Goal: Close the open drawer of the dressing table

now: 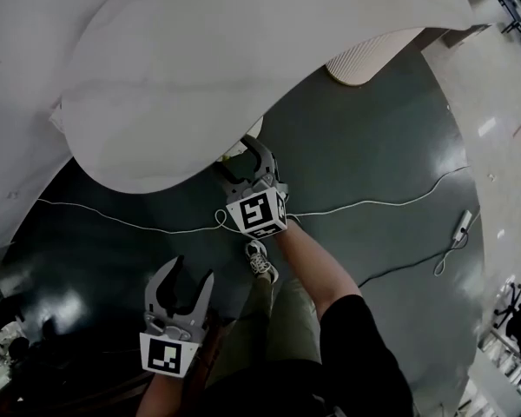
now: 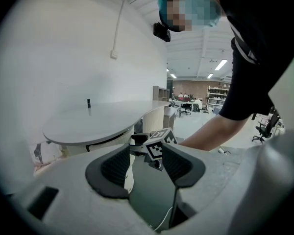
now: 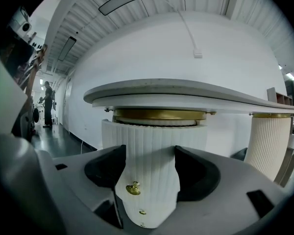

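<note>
The white dressing table's round top (image 1: 200, 76) fills the upper left of the head view. Under its edge my right gripper (image 1: 240, 156) points at the white fluted drawer unit (image 3: 152, 146). In the right gripper view the unit's rounded front, with a gold knob (image 3: 133, 189), fills the gap between the open jaws (image 3: 149, 168); I cannot tell whether they touch it. My left gripper (image 1: 193, 272) hangs lower, over the dark floor, open and empty (image 2: 146, 160). It looks at the right gripper's marker cube (image 2: 159, 143) and the table top (image 2: 103, 116).
A white cable (image 1: 373, 205) runs across the dark floor to a power strip (image 1: 463, 226). A second fluted leg (image 3: 267, 141) stands at the right. The person's shoe (image 1: 259, 259) is below the right gripper. The white wall rises behind the table.
</note>
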